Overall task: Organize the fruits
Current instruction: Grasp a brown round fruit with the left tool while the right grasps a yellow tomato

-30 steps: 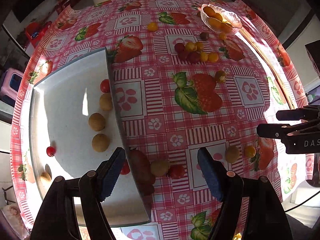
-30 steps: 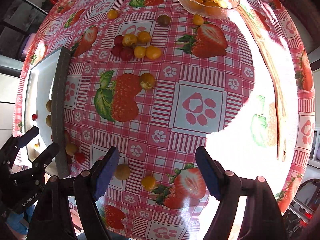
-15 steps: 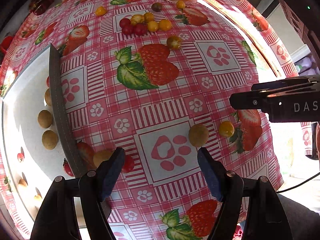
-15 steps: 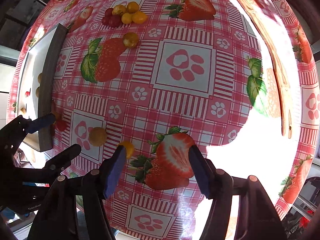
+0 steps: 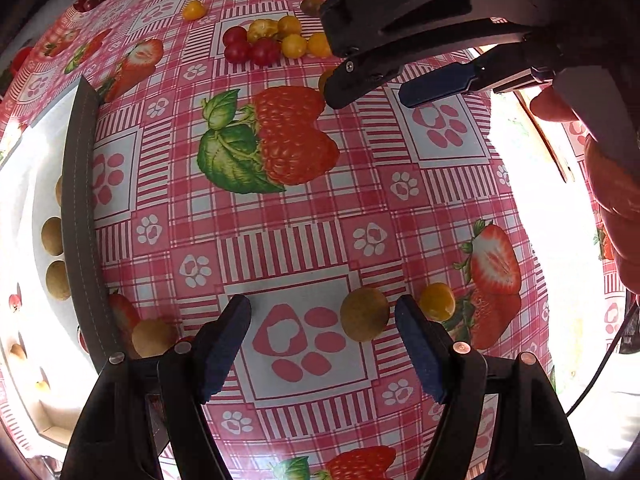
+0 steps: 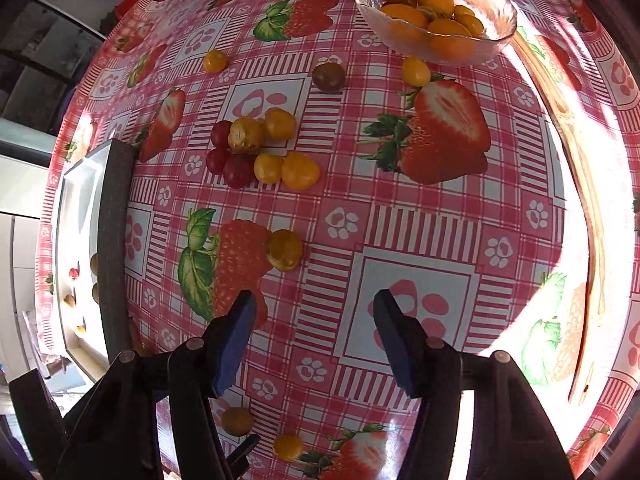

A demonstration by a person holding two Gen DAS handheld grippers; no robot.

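Observation:
My left gripper (image 5: 323, 324) is open and empty, low over the tablecloth. A brown round fruit (image 5: 364, 314) lies between its fingertips, close to the right finger, with a yellow fruit (image 5: 437, 302) just outside it. My right gripper (image 6: 314, 318) is open and empty; in the left wrist view it hangs at the upper right (image 5: 372, 90). A yellow-brown fruit (image 6: 284, 250) lies just ahead of it. A cluster of red and yellow fruits (image 6: 256, 152) lies farther off. A glass bowl (image 6: 500, 20) of orange fruits stands at the far side.
A white tray (image 5: 28, 184) with a dark rim (image 5: 80, 216) lies at the left and holds several brown fruits (image 5: 53, 236) and a small red one (image 5: 15, 302). Another brown fruit (image 5: 152, 336) lies against the rim. A wooden stick (image 6: 588, 208) lies at the right.
My left gripper has swung right, away from the tray, and closed in on the brown fruit. My right gripper has moved forward over the table toward the yellow-brown fruit and the cluster.

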